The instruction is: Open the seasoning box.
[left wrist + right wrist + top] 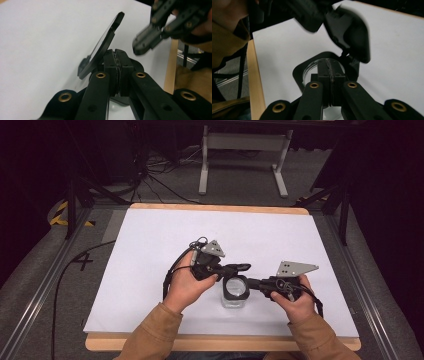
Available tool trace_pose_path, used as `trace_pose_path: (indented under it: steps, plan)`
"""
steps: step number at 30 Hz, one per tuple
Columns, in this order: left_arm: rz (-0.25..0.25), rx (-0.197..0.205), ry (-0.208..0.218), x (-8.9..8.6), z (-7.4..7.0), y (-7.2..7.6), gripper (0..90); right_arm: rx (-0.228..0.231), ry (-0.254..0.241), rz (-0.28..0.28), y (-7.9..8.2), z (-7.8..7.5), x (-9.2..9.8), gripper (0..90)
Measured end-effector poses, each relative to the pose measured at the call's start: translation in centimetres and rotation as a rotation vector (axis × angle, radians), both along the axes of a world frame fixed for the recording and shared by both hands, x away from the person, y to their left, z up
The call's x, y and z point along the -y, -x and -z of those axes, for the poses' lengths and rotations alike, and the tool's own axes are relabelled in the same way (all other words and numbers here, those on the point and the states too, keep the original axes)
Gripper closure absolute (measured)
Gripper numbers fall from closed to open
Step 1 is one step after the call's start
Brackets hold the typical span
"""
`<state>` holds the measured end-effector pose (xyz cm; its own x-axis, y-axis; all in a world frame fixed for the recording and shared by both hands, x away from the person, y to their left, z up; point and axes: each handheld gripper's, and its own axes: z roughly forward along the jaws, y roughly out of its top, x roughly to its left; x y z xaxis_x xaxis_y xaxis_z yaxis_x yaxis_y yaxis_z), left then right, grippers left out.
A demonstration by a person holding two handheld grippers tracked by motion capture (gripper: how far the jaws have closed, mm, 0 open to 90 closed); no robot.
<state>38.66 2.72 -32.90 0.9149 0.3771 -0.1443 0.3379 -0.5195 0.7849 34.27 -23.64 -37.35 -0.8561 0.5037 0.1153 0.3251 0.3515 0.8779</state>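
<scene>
High view: small clear jar sits near the front edge of the white table, between my two hands. Black collar around its mouth, hinged flip lid swung up and open, standing just behind the jar's mouth.

Left gripper comes in from the jar's left. In the left gripper view its jaws are pressed together right beside the raised lid; I can't tell whether they pinch the hinge tab or just rest against it. Lid is tilted, edge-on to that camera.

Right gripper reaches from the jar's right, tips at the rim. In the right gripper view the jaws are together over the collar, apparently touching its near edge; whether rim material is between them is hidden. Lid hangs above and beyond the opening, with the left gripper blurred over it.

My read: step in hand is the lid work, jar already open, right side steadying the body while left handles the lid.

Next move needs: a steady hold at the rim so the light jar doesn't tip or skate on the smooth sheet, and a left arc around the hinge, not a straight push.
</scene>
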Motion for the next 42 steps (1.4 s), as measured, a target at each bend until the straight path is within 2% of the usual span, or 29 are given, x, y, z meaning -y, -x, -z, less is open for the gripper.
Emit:
trace_pose_path:
  steps: [6,11,13,20,21,25,29,35,41,42]
  plan:
    - [-0.008,0.004,0.025,0.0,-0.2,-0.5,85.5,-0.028,0.057,-0.024,0.5,0.9,-0.5,89.6]
    - [-0.032,0.023,0.072,-0.2,-0.4,-0.8,86.4,-0.033,0.057,-0.028,0.7,1.1,-0.3,89.7]
    - [-0.033,0.016,0.074,-0.3,-0.5,-1.1,86.3,-0.034,0.056,-0.030,0.7,1.2,-0.2,89.8]
    - [-0.074,0.016,0.119,-0.5,0.0,-2.0,85.9,0.007,0.074,-0.032,1.0,1.2,-0.3,90.0]
    - [-0.077,0.021,0.115,-0.7,0.1,-2.2,86.3,0.014,0.077,-0.034,1.0,1.2,-0.4,90.0]
    - [-0.110,0.027,0.149,-0.9,0.5,-2.7,87.1,0.018,0.078,-0.028,1.1,1.2,-0.4,90.0]
    - [-0.116,0.010,0.180,-1.0,0.9,-3.0,89.0,0.029,0.077,-0.020,1.3,1.3,-0.4,90.0]
    - [-0.111,0.024,0.181,-0.8,1.0,-3.3,89.1,0.036,0.060,-0.014,1.5,1.5,-0.7,90.0]
    - [-0.103,0.007,0.175,-0.7,0.9,-3.1,87.4,0.042,0.064,-0.015,1.5,1.5,-0.8,90.0]
    - [-0.092,0.014,0.160,-0.8,0.7,-3.0,86.5,0.041,0.065,-0.015,1.5,1.5,-0.8,90.0]
